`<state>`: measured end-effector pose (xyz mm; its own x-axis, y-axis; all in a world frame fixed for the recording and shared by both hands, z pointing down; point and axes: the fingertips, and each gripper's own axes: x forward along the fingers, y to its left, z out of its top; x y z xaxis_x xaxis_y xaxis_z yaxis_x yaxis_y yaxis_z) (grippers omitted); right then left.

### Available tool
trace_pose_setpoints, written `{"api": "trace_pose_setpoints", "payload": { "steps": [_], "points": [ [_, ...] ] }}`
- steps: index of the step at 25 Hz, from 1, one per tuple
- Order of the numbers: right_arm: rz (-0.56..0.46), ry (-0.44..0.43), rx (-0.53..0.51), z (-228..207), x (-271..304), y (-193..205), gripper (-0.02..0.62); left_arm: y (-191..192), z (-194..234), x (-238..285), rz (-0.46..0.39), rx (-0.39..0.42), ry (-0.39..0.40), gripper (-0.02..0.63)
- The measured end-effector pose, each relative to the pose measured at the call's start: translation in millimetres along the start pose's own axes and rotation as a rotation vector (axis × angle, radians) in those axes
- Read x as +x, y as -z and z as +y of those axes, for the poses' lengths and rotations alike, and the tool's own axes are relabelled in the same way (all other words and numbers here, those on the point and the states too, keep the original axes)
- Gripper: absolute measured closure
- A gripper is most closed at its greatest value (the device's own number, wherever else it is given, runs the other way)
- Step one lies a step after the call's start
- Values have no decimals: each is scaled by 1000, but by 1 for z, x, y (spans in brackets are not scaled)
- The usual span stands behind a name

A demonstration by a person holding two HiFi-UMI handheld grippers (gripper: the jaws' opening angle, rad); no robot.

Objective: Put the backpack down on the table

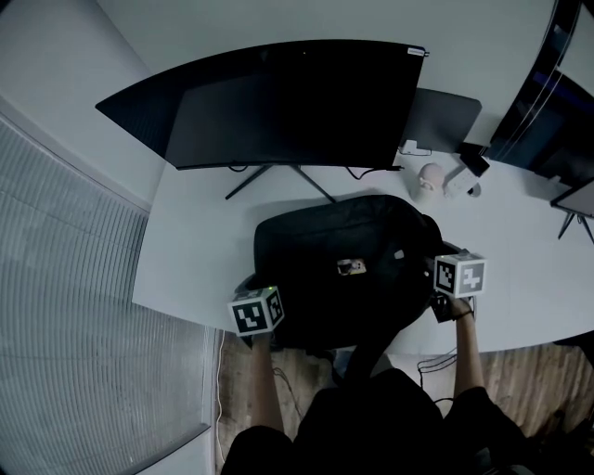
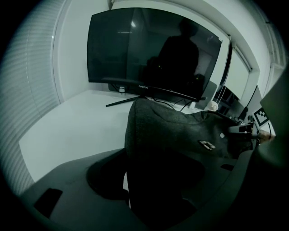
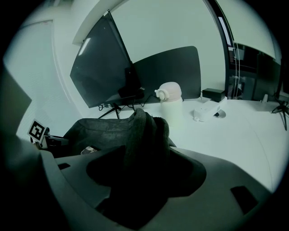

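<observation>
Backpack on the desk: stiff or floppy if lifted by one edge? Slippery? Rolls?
Probably floppy: the backpack lies slumped, its fabric bunched in the right gripper view. Matte woven cloth looks grippy. Flat and wide, so unlikely to roll.

Dimly lit throughout. Backed by a plain pale wall (image 1: 278,19). Furnished with a white surface (image 1: 186,250), bearing a wide curved monitor (image 1: 278,102), dark, on a splayed stand, and a dark panel (image 1: 450,116) behind it at right. Flanked at left by ribbed window blinds (image 1: 56,306). Floored in wood planks (image 1: 534,366).
</observation>
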<state>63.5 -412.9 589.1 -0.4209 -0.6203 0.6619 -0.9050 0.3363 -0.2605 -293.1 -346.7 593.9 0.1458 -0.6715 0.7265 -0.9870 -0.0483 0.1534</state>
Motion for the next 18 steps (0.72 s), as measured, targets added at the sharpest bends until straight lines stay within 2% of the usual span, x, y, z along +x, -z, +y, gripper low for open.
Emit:
{"api": "trace_pose_setpoints", "payload": {
  "steps": [7,10,11,17,18],
  "points": [
    [-115,67,2,-7,-13,-8,351,-5,4,-7,-34,9,-51,342],
    [-174,95,-1,-8,-22,-13,351,-15,7,-20,-113,45,-115,405],
    [-195,106,-2,-9,-25,-15,351,-18,7,-24,-140,55,-129,407],
    [-276,125,-40,-3,-48,-30,356,-26,2,-49,-244,107,-173,489],
    [-289,130,-55,-1,-52,-33,374,-26,2,-53,-256,119,-181,505]
  ]
}}
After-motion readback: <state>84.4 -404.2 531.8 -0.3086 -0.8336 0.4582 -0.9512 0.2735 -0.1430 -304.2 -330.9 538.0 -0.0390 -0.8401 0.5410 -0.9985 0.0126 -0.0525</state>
